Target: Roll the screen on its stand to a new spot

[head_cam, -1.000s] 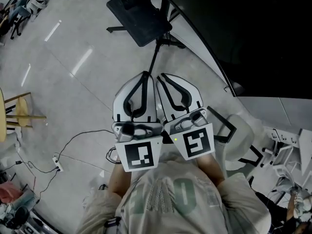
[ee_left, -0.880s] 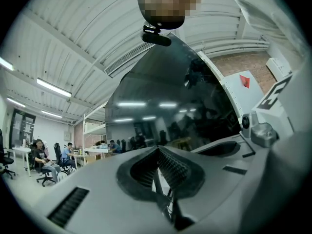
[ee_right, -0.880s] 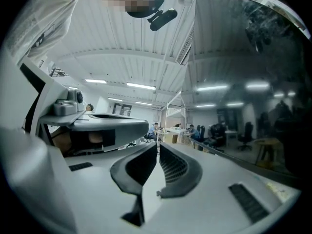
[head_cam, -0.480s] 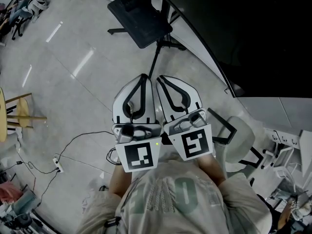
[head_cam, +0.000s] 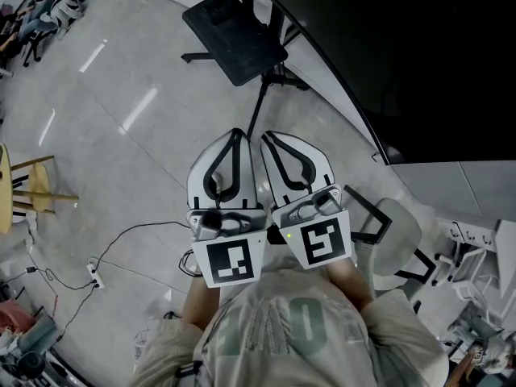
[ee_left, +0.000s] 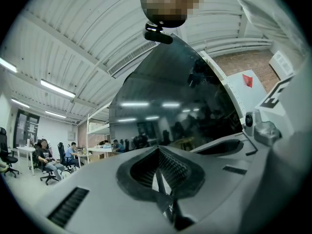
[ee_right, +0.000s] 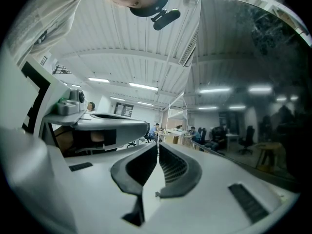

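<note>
The big black screen (head_cam: 403,55) fills the upper right of the head view. Its stand carries a black tray (head_cam: 234,29), and a thin black leg (head_cam: 256,103) runs down over the floor. I hold both grippers close to my chest, side by side, pointing toward the stand's foot. The left gripper (head_cam: 237,132) is shut with nothing in it, and so is the right gripper (head_cam: 265,135). Neither touches the stand. From the left gripper (ee_left: 157,151) the dark screen (ee_left: 175,96) looms ahead. The right gripper (ee_right: 157,145) has the screen (ee_right: 248,82) on its right.
A wooden stool (head_cam: 32,185) stands at the left edge. A cable with a power strip (head_cam: 95,277) lies on the grey floor to the lower left. A white chair (head_cam: 395,232) is close on my right. People sit at desks (ee_left: 44,156) far off.
The head view has drifted slightly, so the tray sits a little further right. Both grippers stay side by side in front of my chest.
</note>
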The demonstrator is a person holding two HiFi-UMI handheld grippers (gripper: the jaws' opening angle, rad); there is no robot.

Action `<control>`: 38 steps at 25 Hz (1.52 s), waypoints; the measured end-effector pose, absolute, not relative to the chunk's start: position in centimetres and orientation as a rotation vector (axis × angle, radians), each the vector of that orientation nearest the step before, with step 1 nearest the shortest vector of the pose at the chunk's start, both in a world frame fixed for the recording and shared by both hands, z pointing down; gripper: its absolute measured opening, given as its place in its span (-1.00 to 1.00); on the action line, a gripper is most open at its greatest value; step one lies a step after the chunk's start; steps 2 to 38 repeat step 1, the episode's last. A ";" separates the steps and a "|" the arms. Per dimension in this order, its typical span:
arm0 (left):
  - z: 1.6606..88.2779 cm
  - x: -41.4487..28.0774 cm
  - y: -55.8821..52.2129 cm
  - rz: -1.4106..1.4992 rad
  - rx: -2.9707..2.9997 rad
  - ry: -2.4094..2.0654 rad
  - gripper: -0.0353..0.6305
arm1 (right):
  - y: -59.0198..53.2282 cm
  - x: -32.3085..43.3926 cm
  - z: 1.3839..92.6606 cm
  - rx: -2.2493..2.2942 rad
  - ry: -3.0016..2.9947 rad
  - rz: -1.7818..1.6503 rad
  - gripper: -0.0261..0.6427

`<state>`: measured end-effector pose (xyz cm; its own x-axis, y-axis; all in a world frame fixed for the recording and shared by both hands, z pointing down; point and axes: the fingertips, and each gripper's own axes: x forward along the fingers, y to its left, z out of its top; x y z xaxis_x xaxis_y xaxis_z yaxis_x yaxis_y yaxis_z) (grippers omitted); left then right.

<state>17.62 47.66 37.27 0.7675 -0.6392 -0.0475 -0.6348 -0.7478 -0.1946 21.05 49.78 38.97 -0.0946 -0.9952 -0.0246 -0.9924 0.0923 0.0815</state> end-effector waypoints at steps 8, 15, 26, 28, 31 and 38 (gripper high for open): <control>37.3 17.5 47.7 -0.032 -2.764 1.011 -0.85 | 49.8 21.0 39.0 2.087 -2.295 -0.119 -0.84; 37.3 17.5 47.7 -0.032 -2.764 1.011 -0.85 | 49.8 21.0 39.0 2.087 -2.295 -0.119 -0.84; 37.3 17.5 47.7 -0.032 -2.764 1.011 -0.85 | 49.8 21.0 39.0 2.087 -2.295 -0.119 -0.84; 37.3 17.5 47.7 -0.032 -2.764 1.011 -0.85 | 49.8 21.0 39.0 2.087 -2.295 -0.119 -0.84; 37.3 17.5 47.7 -0.032 -2.764 1.011 -0.85 | 49.8 21.0 39.0 2.087 -2.295 -0.119 -0.84; 37.3 17.5 47.7 -0.032 -2.764 1.011 -0.85 | 49.8 21.0 39.0 2.087 -2.295 -0.119 -0.84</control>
